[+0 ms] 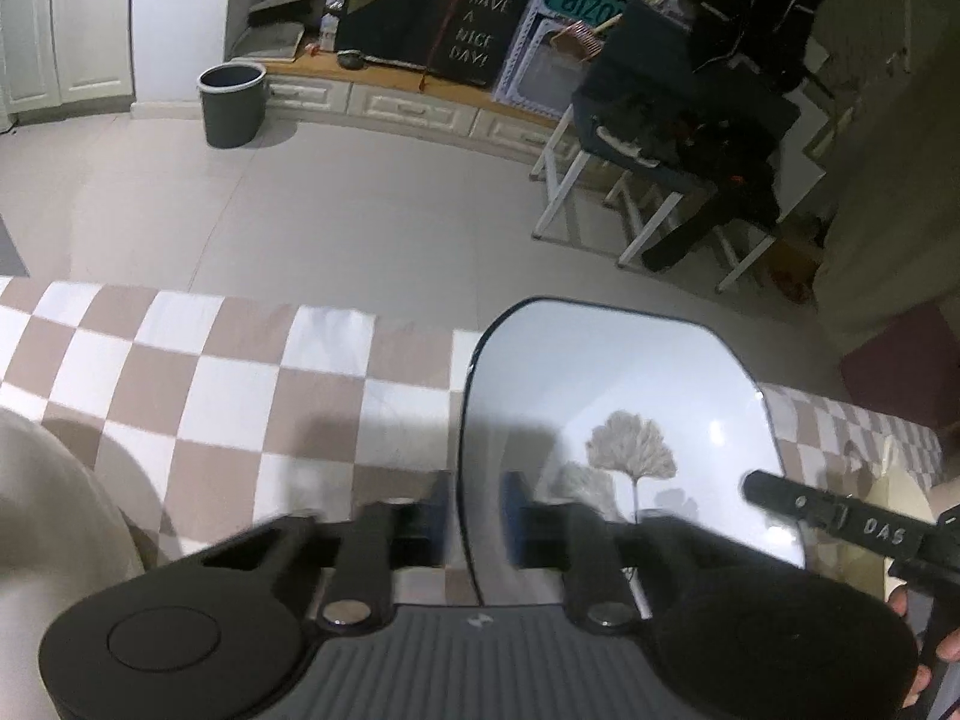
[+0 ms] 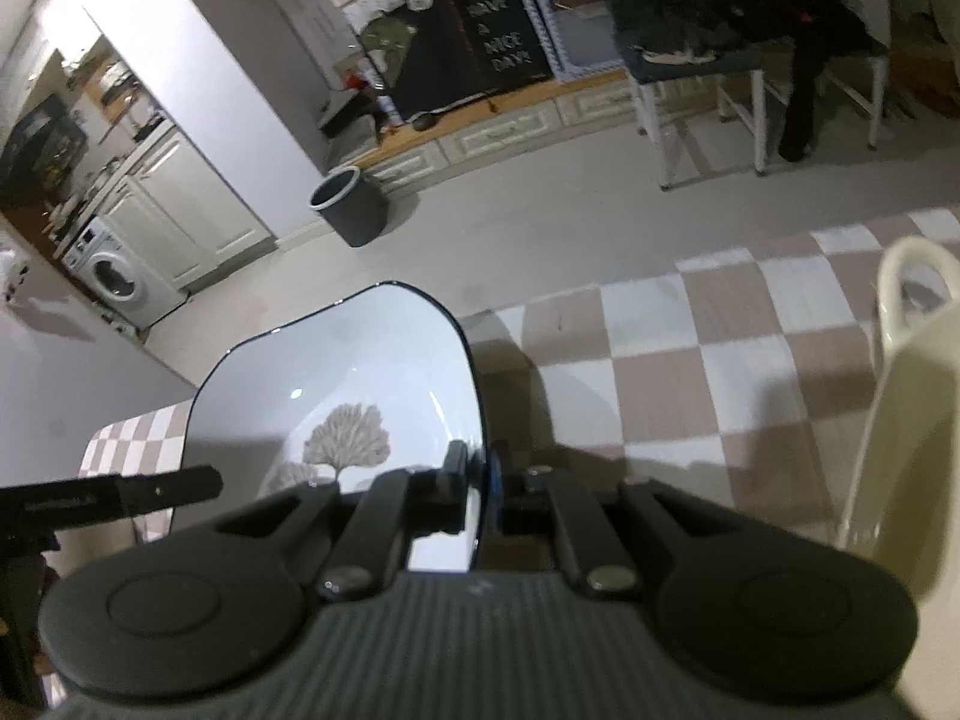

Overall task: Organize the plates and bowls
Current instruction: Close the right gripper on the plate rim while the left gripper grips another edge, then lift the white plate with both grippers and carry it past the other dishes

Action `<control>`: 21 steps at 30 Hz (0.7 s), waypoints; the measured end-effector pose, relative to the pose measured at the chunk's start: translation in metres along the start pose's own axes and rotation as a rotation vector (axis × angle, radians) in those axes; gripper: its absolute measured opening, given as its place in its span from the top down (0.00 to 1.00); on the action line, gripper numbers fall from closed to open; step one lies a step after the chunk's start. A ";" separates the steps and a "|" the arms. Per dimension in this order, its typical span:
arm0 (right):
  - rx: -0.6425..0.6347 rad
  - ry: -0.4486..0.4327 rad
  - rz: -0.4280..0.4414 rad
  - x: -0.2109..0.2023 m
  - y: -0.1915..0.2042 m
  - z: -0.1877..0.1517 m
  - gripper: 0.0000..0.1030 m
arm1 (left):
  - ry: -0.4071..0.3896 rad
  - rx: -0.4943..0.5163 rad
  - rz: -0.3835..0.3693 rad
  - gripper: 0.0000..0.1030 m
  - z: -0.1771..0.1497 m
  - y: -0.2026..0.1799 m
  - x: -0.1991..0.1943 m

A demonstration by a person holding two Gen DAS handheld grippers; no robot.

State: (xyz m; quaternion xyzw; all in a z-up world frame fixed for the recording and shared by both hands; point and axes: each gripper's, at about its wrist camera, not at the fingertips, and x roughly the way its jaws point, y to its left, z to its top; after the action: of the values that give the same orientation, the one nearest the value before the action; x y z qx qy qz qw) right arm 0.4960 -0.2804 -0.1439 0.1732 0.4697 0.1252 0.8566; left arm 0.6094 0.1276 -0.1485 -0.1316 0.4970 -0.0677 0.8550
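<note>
A square white plate (image 1: 612, 396) with a dark rim and a grey tree motif is held above the brown-and-white checked tablecloth (image 1: 240, 396). My left gripper (image 1: 477, 516) is shut on the plate's left rim, one pad on each face. In the right wrist view the same plate (image 2: 336, 372) lies left of centre, and my right gripper (image 2: 477, 471) is shut on its right rim. Each view also shows one black finger of the other gripper reaching in: the right gripper's finger (image 1: 828, 510) and the left gripper's finger (image 2: 120, 495).
A cream vessel with a looped handle (image 2: 912, 396) stands on the cloth close to the right of my right gripper. Another cream object (image 1: 42, 540) fills the left edge of the left wrist view. Beyond the table edge are grey floor, a grey bin (image 1: 231, 96) and a white-legged table (image 1: 678, 138).
</note>
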 end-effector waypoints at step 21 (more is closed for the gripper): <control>-0.076 -0.084 0.100 -0.060 0.018 0.014 0.91 | -0.141 0.016 -0.012 0.90 -0.017 -0.026 -0.080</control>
State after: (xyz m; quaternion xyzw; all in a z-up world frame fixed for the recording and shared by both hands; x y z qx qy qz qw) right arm 0.4751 -0.2889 -0.0836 0.1690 0.4191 0.1781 0.8741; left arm 0.5557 0.1200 -0.0822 -0.1321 0.4343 -0.0673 0.8885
